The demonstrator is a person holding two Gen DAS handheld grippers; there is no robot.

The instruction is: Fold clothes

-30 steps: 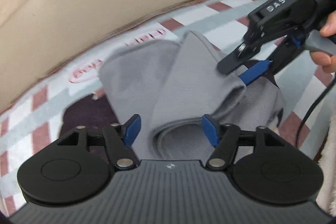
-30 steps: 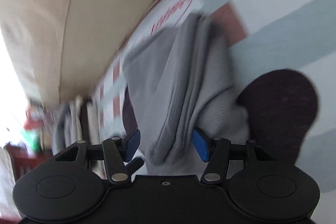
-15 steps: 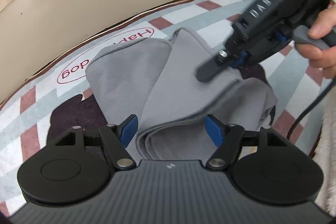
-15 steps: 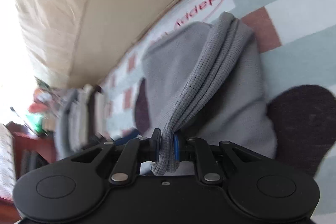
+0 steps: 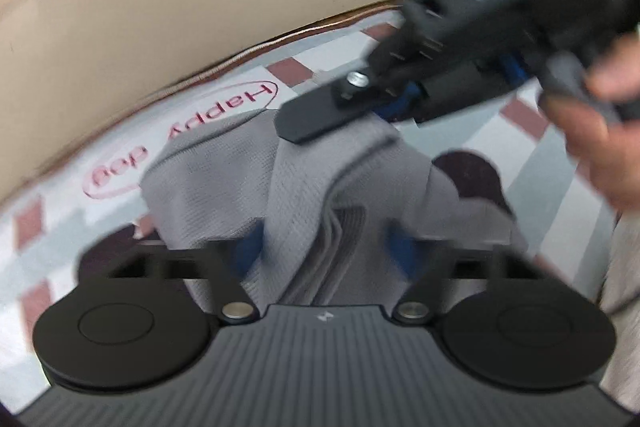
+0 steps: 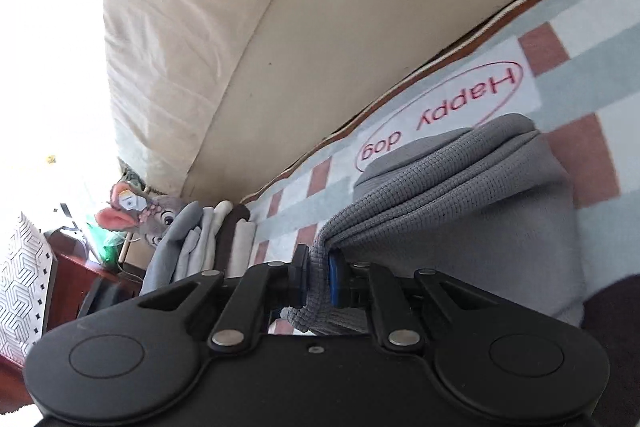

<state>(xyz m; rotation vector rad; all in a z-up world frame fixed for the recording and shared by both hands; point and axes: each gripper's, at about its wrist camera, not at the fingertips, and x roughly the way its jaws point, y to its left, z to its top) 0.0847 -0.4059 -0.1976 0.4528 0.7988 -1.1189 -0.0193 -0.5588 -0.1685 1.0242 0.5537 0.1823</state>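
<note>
In the left wrist view, our left gripper (image 5: 324,251) is closing on the folded edge of the grey garment (image 5: 224,179) lying on the checked blanket (image 5: 560,155). In the right wrist view, our right gripper (image 6: 318,281) is clamping a bunched grey fold, lifting it near the beige cushion (image 6: 320,7).

I count one grey garment (image 6: 500,211) on one checked mat (image 6: 580,39), two grippers, left (image 5: 320,247) and right (image 6: 318,283), one plush toy (image 6: 140,215), and one stack of folded clothes (image 6: 208,243) at the mat's far edge.
</note>
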